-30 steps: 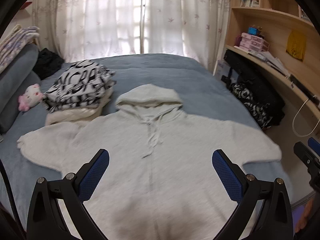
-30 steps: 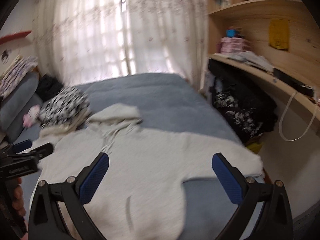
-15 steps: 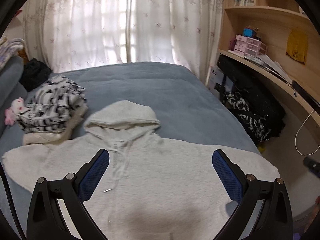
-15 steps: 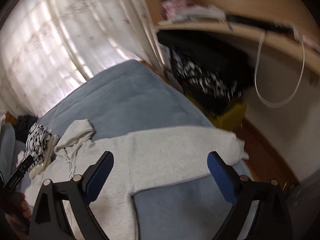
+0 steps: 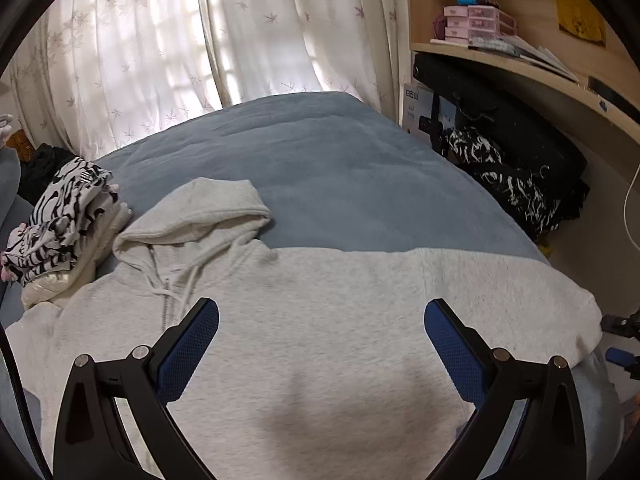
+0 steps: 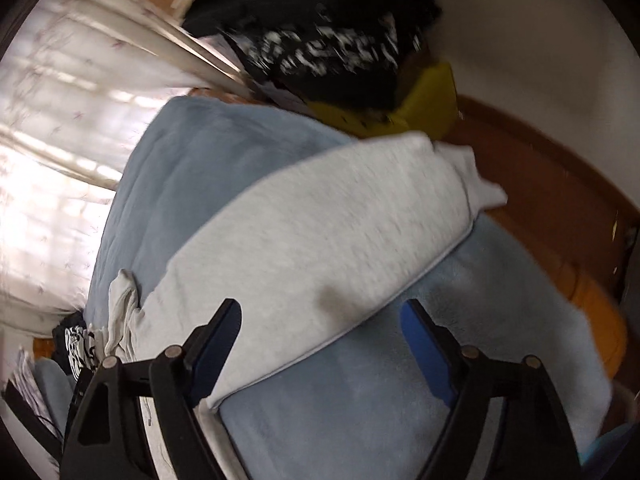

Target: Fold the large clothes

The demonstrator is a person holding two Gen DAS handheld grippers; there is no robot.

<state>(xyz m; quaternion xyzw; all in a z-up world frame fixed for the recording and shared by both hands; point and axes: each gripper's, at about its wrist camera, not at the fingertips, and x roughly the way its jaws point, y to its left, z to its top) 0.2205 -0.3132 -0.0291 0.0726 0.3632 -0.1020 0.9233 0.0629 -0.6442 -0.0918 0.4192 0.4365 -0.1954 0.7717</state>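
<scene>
A light grey zip hoodie [image 5: 320,320] lies flat, front up, on a blue-grey bed [image 5: 340,172], hood toward the window and sleeves spread out. My left gripper [image 5: 320,340] is open and empty, hovering over the hoodie's chest right of the zip. My right gripper [image 6: 320,340] is open and empty, tilted over the hoodie's right sleeve [image 6: 320,232] near the bed's right edge; the sleeve's cuff [image 6: 476,180] hangs past the edge. The right gripper's tip also shows in the left wrist view [image 5: 624,332].
A stack of folded clothes [image 5: 64,224], black-and-white on top, sits on the bed left of the hood. Black bags [image 5: 520,168] and a yellow box [image 6: 424,100] stand under a wooden shelf on the right. Wooden floor [image 6: 560,200] lies beside the bed. Curtains [image 5: 200,40] hang behind.
My left gripper has moved right and closer over the hoodie's chest. My right gripper has swung down and rolled toward the right sleeve at the bed edge. Both stay open.
</scene>
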